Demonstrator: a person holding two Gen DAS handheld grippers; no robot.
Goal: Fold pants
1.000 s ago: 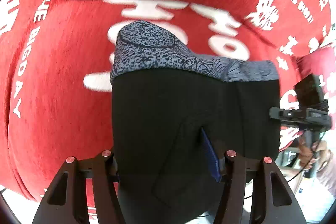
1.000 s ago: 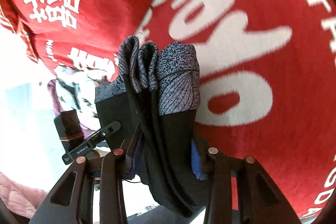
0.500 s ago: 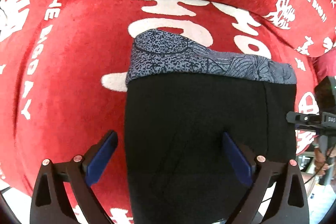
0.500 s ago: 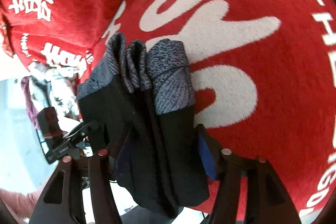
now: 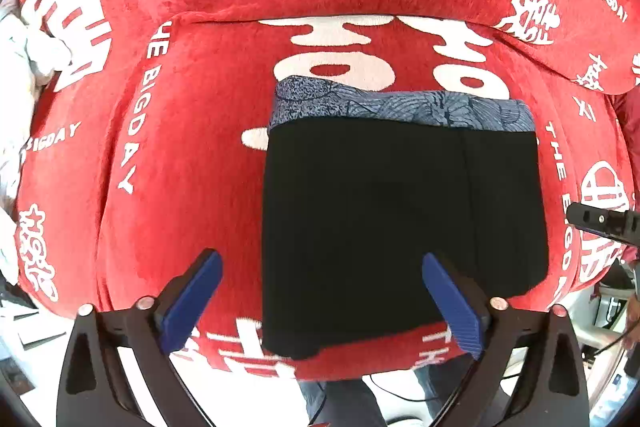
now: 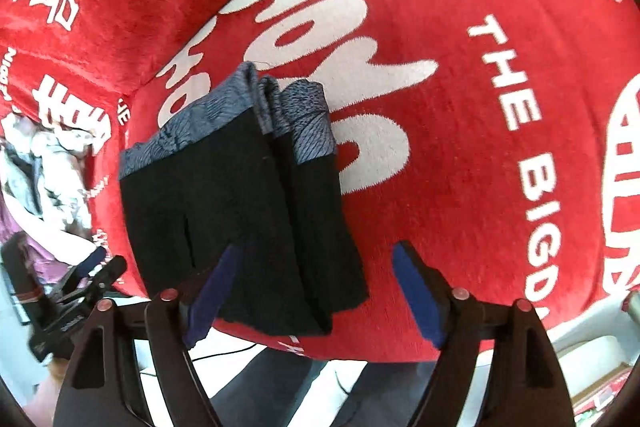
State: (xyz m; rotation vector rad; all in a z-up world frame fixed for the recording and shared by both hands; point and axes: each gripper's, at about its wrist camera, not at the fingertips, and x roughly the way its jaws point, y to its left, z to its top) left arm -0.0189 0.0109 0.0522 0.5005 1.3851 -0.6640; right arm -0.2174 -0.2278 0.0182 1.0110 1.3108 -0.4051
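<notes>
On the red blanket [image 5: 192,155] the pants [image 5: 400,219] lie as a compact folded packet (patterned waistband on the far side). Left gripper [image 5: 322,301] is spread wide, holding nothing. Right gripper [image 6: 316,301] is opening, its pads off the cloth. Folding looks finished; perhaps only smoothing remains.

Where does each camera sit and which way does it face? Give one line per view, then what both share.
Left wrist: on the left gripper, looking straight down on the folded pants on the red blanket; its two fingers show, wide open.
Right wrist: on the right gripper, looking steeply down at the pants' layered edge; fingers opening, astride the pants.
Shared: pants, blanket.
</notes>
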